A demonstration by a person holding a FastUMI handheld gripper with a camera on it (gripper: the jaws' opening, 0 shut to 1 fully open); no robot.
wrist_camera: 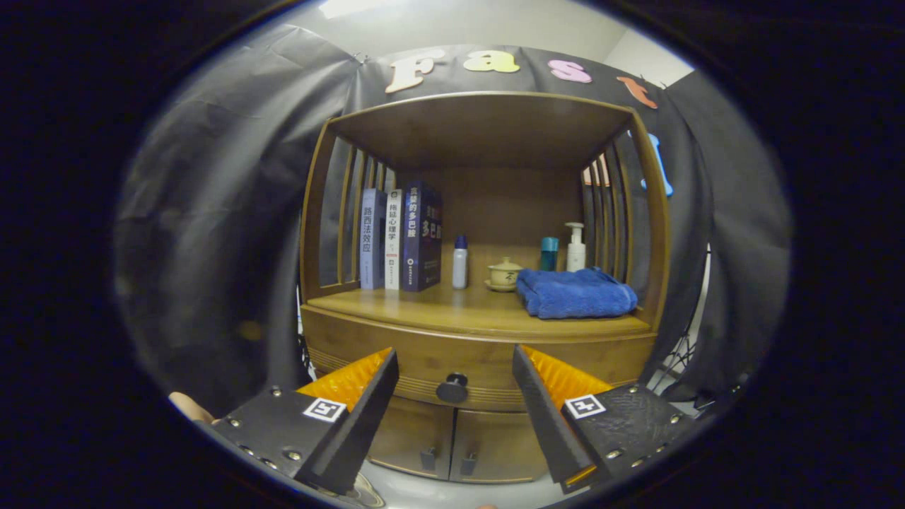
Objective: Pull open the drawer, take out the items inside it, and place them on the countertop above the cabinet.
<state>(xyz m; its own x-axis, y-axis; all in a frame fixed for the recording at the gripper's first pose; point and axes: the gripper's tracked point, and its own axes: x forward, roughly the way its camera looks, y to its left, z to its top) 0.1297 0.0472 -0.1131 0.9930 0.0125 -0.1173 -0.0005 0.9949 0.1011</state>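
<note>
Gripper (454, 357) gapes wide, holding nothing; closed drawer's round knob (452, 388) sits between its fingers, at six o'clock below the folded blue towel (576, 293).

The gripper (456, 364) is pointing level at the cabinet front, its two fingers (353, 396) spread wide apart and gripping nothing. The tips are sitting at equal height, one to each side of the drawer knob (452, 388), which is lying in the gap between them and somewhat beyond, untouched. The finger bodies are slanting inward from the wide bases toward the tips. By the base of the left finger, a small part of the person's hand (189, 408) is showing, too little of it to tell its grip.
</note>
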